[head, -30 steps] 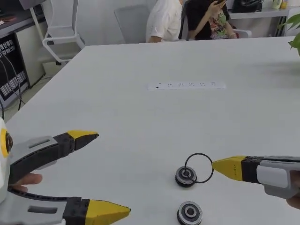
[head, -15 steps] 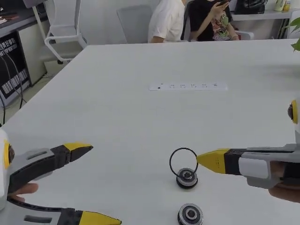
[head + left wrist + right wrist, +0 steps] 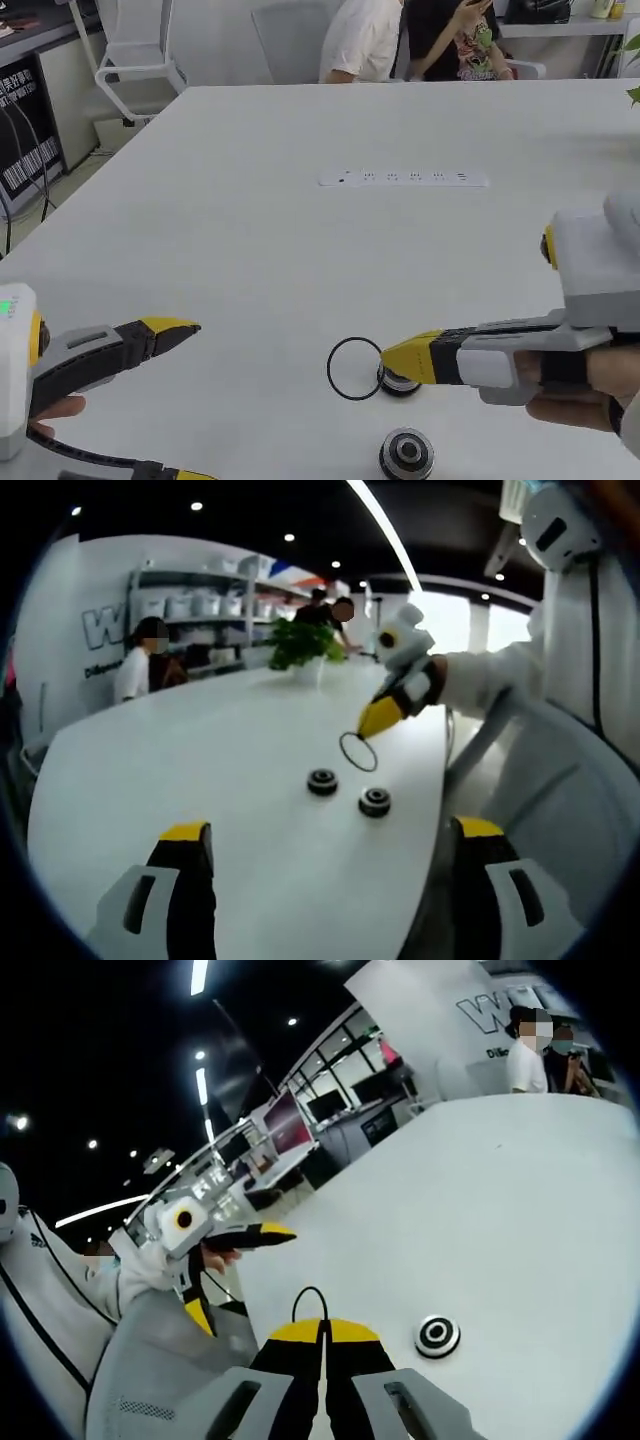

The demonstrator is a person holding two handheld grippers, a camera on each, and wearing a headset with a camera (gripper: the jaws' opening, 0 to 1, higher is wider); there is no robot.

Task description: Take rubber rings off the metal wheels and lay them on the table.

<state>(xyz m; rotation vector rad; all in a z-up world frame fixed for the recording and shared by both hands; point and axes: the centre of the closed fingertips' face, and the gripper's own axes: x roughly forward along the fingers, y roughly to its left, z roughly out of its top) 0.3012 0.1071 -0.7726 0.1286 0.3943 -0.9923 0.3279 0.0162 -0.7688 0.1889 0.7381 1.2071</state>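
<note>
My right gripper [image 3: 388,358] comes in from the right, shut on a thin black rubber ring [image 3: 328,368] that hangs from its yellow tips just left of a metal wheel [image 3: 400,384]. That wheel is partly hidden behind the tips. A second wheel [image 3: 406,453] lies nearer me on the white table [image 3: 250,220]. My left gripper [image 3: 200,405] is open at the lower left, holding nothing. In the left gripper view the ring [image 3: 341,748] hangs above both wheels [image 3: 322,781] [image 3: 375,801]. In the right gripper view the ring [image 3: 309,1289] rises from the shut jaws, with a wheel [image 3: 437,1335] beside them.
A white power strip [image 3: 405,179] lies mid-table. People sit at the far edge beside an office chair [image 3: 135,70]. A green plant [image 3: 300,640] stands at the table's far right.
The right gripper has carried the ring leftward, from over the wheel to just left of it. The left gripper has stayed open in the same area.
</note>
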